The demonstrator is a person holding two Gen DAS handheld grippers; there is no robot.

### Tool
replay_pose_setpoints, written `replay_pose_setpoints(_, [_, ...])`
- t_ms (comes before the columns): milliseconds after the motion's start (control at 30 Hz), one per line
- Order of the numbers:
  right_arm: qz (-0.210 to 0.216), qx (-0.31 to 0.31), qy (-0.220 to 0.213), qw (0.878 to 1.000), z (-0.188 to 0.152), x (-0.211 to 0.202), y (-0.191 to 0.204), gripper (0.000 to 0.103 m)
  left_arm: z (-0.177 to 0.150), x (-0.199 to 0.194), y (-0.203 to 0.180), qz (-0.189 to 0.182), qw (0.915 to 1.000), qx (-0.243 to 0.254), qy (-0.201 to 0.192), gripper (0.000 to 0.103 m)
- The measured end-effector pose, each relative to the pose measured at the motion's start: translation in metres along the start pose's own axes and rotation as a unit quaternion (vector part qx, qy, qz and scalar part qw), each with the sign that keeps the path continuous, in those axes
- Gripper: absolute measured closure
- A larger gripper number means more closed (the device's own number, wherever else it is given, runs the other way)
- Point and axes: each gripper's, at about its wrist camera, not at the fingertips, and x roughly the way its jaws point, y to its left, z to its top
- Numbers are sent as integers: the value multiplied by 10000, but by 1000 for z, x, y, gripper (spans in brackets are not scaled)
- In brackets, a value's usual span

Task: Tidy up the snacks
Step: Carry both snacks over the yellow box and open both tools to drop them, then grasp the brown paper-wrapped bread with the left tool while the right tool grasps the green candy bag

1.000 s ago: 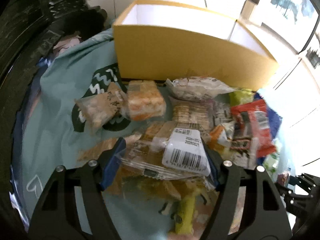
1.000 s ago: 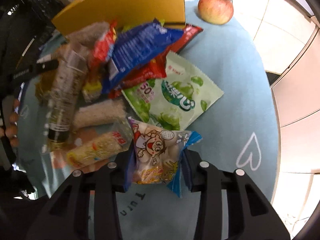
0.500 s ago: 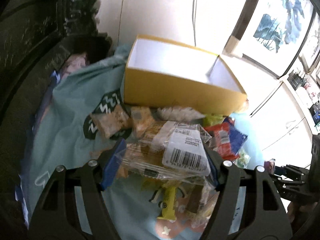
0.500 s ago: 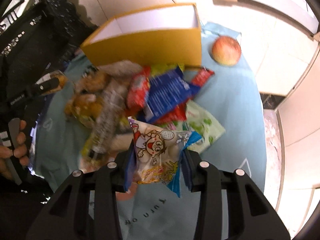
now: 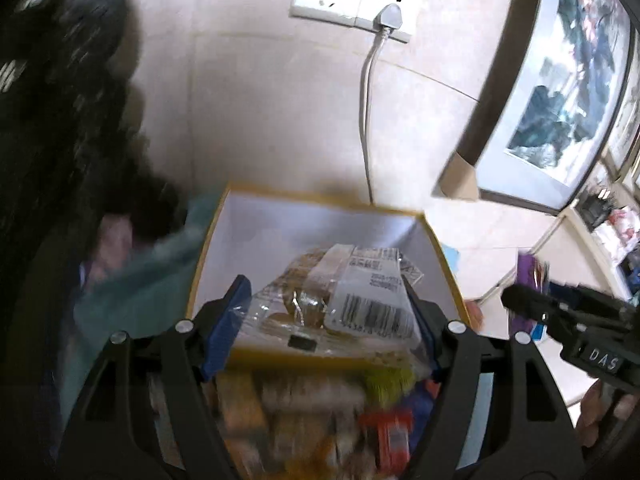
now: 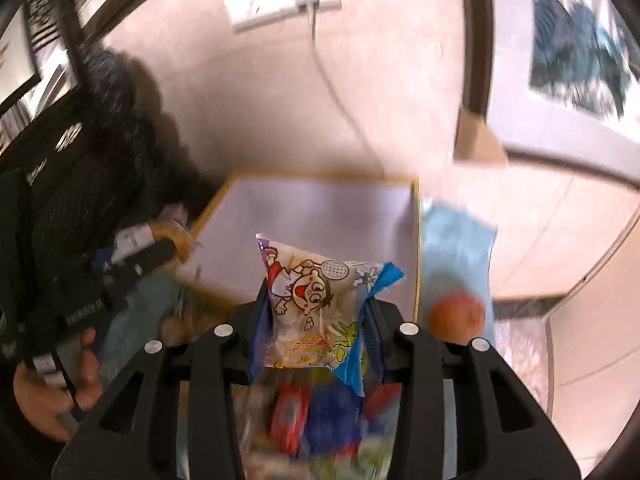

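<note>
My left gripper [image 5: 324, 296] holds a clear pack of brown biscuits with a white barcode label [image 5: 360, 280] over the open yellow box [image 5: 304, 220]. Its jaws are opening, but the pads still touch the pack. In the right wrist view, my right gripper [image 6: 317, 300] carries a cartoon-printed packet with blue ends [image 6: 304, 280] above the same box [image 6: 320, 208]. These jaws are opening too, with the packet still pinched between them. The box's white inside looks bare. The snack pile [image 5: 320, 412] lies blurred beneath both grippers.
An apple [image 6: 456, 314] sits on the blue cloth [image 6: 452, 232] right of the box. Behind the box is a tiled wall with a socket and plugged-in cable [image 5: 384, 16], and a framed picture [image 5: 560, 80]. A dark bulky shape [image 5: 60, 120] stands on the left.
Both grippers rose with their packs and swung forward from over the snack pile to above the yellow box. The wall socket came into view. The right jaws stand slightly wider.
</note>
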Motion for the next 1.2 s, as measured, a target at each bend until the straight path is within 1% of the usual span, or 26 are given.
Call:
replay_pose_setpoints(33, [28, 43, 58, 10000, 12, 10, -2, 48, 14, 15, -2, 155, 9999, 49, 56, 16])
replay_pose_setpoints(67, [-59, 91, 156, 9998, 23, 23, -5, 35, 22, 28, -2, 261, 9994, 58, 208, 10])
replay_pose_setpoints(133, [-273, 137, 279, 9991, 30, 36, -11, 34, 30, 47, 6, 471, 9970, -50, 604, 10])
replay_pose_setpoints(167, [-286, 174, 320, 9989, 29, 37, -15, 34, 30, 49, 12, 460, 9962, -117, 733, 10])
replay_pose_setpoints(200, [-272, 181, 312, 9990, 26, 35, -17, 34, 27, 47, 17, 449, 9960, -173, 755, 10])
replay_pose_setpoints(233, [-269, 179, 292, 9991, 21, 34, -19, 34, 22, 40, 24, 411, 9967, -236, 652, 7])
replay_pose_setpoints(300, [-310, 183, 404, 9985, 5, 34, -22, 34, 9, 30, 34, 425, 9970, -323, 557, 5])
replay_pose_setpoints(400, [-339, 85, 593, 9976, -28, 30, -24, 34, -22, 16, 48, 397, 9955, -589, 626, 5])
replay_pose_setpoints(467, [-324, 82, 770, 9965, -56, 28, -27, 34, -51, 6, 54, 422, 9941, -704, 705, 5])
replay_pose_setpoints(500, [-333, 89, 863, 9957, -69, 26, -29, 34, -70, 1, 56, 462, 9936, -679, 776, 5])
replay_pose_setpoints(533, [-349, 66, 991, 9944, -89, 24, -30, 34, -82, -3, 56, 523, 9934, -621, 814, 5])
replay_pose_setpoints(600, [-351, 1, 1139, 9929, -119, 20, -32, 34, -113, -9, 56, 660, 9923, -422, 963, 5])
replay_pose_setpoints(633, [-369, -34, 1195, 9921, -131, 18, -32, 34, -129, -10, 55, 722, 9910, -279, 1089, 5])
replay_pose_setpoints(667, [-381, -83, 1304, 9907, -149, 16, -32, 34, -143, -12, 55, 771, 9899, -154, 1183, 5])
replay_pose_setpoints(767, [-499, -195, 1510, 9871, -190, 16, -36, 34, -179, -16, 56, 833, 9854, 151, 1480, 5])
replay_pose_setpoints(833, [-628, -288, 1626, 9843, -210, 17, -38, 34, -198, -19, 62, 927, 9821, 250, 1622, 5])
replay_pose_setpoints(900, [-738, -422, 1785, 9803, -228, 22, -38, 34, -212, -20, 72, 998, 9790, 216, 1766, 5])
replay_pose_setpoints(967, [-756, -503, 1894, 9777, -238, 26, -37, 34, -220, -18, 83, 1073, 9765, 105, 1865, 5])
replay_pose_setpoints(1067, [-750, -479, 1896, 9778, -240, 31, -36, 33, -221, -16, 95, 1187, 9747, -88, 1891, 5])
replay_pose_setpoints(1200, [-983, -313, 1981, 9747, -240, 46, -38, 23, -216, -13, 98, 1235, 9760, -125, 1788, 5])
